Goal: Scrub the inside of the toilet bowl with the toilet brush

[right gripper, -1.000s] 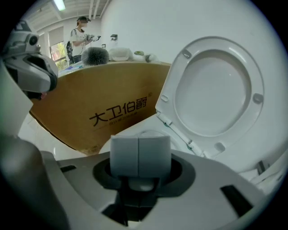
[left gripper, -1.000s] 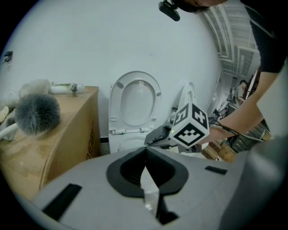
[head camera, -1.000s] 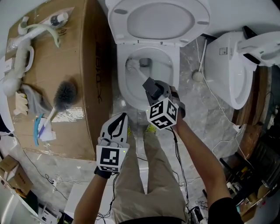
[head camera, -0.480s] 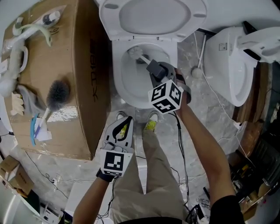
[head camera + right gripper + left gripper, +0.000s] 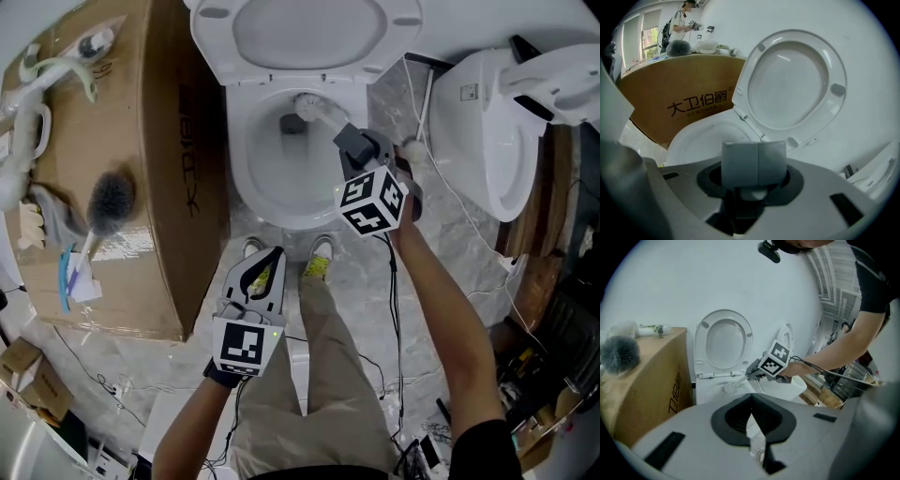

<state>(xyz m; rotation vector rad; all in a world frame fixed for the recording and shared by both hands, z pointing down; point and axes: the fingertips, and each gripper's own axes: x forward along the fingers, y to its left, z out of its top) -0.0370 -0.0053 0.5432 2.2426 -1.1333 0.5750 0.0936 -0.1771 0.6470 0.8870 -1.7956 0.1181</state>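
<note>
The white toilet bowl (image 5: 246, 173) stands open with its lid (image 5: 305, 33) raised. My right gripper (image 5: 349, 139) is over the bowl's right rim, shut on the white toilet brush handle (image 5: 330, 120). The brush head (image 5: 312, 105) lies inside, against the back wall above the drain. In the right gripper view the grey pads (image 5: 739, 164) clamp the handle (image 5: 753, 193), and the brush head is hidden behind them. My left gripper (image 5: 270, 255) hangs shut and empty over the floor in front of the toilet. From the left gripper view I see the brush head (image 5: 728, 388) and the right gripper (image 5: 753, 372).
A large cardboard box (image 5: 173, 178) stands left of the toilet, with a grey duster (image 5: 111, 199) and white items on top. A second white fixture (image 5: 487, 131) is at the right. Cables (image 5: 459, 211) run over the marble floor. The person's shoes (image 5: 319, 258) are below the bowl.
My right gripper has swung from the bowl's left side to its right, sweeping the brush head from the left wall to the back. The left gripper has hardly moved.
</note>
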